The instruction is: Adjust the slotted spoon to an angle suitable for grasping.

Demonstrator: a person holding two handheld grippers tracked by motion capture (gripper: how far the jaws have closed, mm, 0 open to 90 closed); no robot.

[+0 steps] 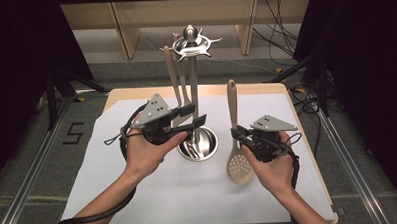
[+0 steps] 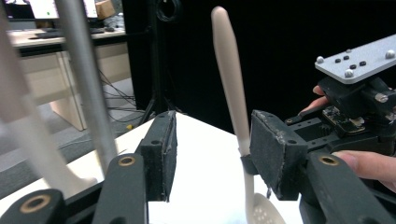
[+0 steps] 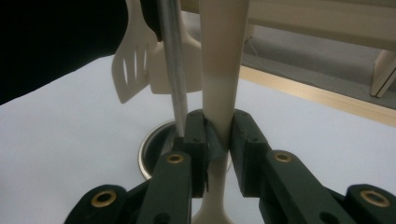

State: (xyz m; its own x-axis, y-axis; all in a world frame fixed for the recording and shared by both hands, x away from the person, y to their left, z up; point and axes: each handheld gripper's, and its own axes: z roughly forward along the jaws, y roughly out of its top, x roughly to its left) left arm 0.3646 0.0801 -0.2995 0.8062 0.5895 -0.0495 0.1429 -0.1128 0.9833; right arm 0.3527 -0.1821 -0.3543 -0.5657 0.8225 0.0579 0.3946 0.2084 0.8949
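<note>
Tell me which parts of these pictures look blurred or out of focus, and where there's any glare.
Left gripper view: the grey metal pole and a pale utensil at the left edge are soft and blurred, while the beige slotted spoon's handle is sharper. Right gripper view: that handle blurs towards the top. High view: glare on the shiny steel round base; dark surroundings.

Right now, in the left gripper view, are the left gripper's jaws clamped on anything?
No: the left gripper has its jaws standing apart with only white table between them, and the skimmer stands beyond, held by the right gripper.
</note>
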